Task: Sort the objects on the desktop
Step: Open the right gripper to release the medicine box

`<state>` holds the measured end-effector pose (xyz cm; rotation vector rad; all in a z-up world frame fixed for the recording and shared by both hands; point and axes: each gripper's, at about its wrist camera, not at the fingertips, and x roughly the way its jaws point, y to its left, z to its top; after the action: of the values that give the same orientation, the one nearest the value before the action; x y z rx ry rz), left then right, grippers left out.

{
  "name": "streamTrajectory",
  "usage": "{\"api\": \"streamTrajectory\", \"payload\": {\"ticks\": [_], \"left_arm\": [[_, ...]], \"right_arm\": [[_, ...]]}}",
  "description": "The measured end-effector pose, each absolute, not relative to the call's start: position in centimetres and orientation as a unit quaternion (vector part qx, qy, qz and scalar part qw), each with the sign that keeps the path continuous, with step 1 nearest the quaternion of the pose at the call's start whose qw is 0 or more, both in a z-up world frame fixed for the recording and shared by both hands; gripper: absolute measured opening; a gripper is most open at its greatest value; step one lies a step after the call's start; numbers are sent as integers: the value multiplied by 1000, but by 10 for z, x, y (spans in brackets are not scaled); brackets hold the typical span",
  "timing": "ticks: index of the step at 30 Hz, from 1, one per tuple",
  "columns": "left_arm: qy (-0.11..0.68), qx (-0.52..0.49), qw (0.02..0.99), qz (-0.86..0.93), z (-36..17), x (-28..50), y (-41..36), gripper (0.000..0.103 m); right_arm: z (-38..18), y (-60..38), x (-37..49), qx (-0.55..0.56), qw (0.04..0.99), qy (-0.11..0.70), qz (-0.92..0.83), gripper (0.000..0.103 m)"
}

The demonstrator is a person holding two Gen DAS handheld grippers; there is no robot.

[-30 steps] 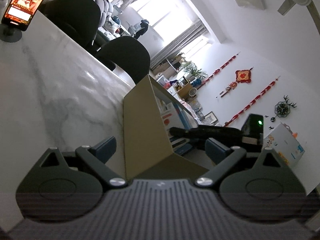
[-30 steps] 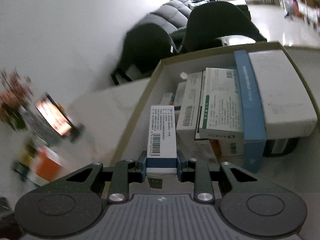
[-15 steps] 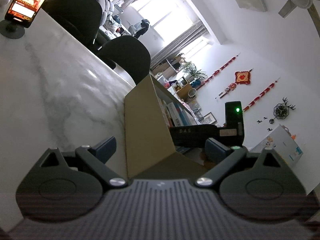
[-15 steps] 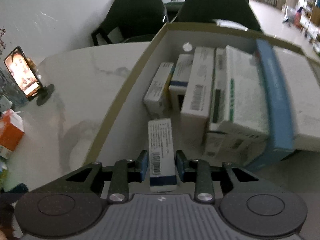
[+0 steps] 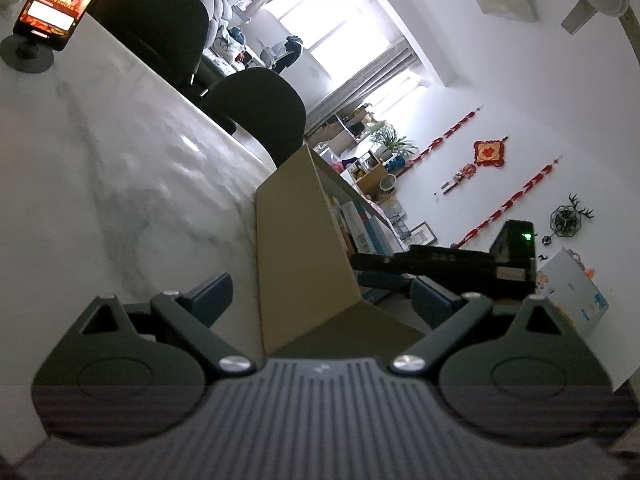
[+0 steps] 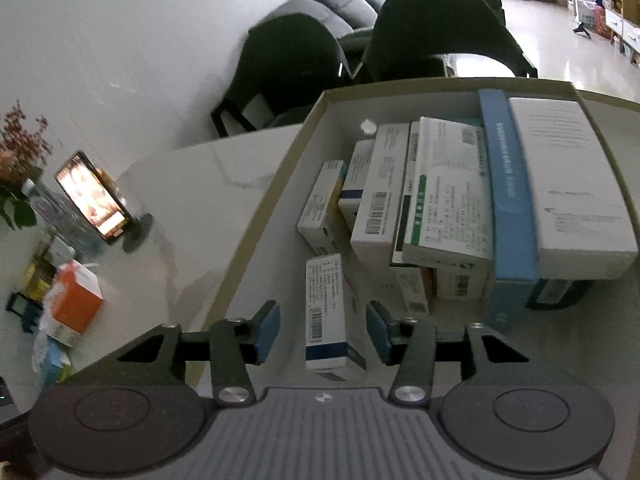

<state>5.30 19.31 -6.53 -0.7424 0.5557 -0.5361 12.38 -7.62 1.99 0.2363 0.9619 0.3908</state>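
Note:
A tan cardboard box [image 6: 256,236] on the white marble table holds several medicine cartons [image 6: 424,200], with a large blue-and-white one at the right. A slim white and blue carton [image 6: 325,312] lies on the box floor between the open fingers of my right gripper [image 6: 323,332], which do not touch it. My left gripper [image 5: 322,294] is open and empty, its fingers on either side of the box's near corner [image 5: 296,256]. The right gripper's black body shows in the left wrist view [image 5: 448,260] over the box.
A phone on a stand [image 6: 96,200] plays video at the table's left, also seen in the left wrist view [image 5: 60,0]. An orange carton [image 6: 74,300] and small items lie at the left edge. Two dark chairs [image 6: 432,36] stand behind the table.
My right gripper carried the slim carton down into the box, then opened and let it go on the box floor. The left gripper has stayed at the box corner.

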Motion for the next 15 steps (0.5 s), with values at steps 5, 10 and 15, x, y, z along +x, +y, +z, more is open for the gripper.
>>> {"api": "streamTrajectory", "payload": {"ticks": [5, 10, 15], "left_arm": [[269, -347, 860, -260, -65, 55, 187, 97], [277, -330, 864, -260, -60, 57, 180, 99], [284, -294, 877, -252, -47, 61, 170, 100]], "right_arm": [[23, -79, 118, 113, 865, 449, 191, 58], [23, -81, 112, 113, 867, 444, 195, 60], [28, -89, 103, 122, 870, 433, 201, 66]]}}
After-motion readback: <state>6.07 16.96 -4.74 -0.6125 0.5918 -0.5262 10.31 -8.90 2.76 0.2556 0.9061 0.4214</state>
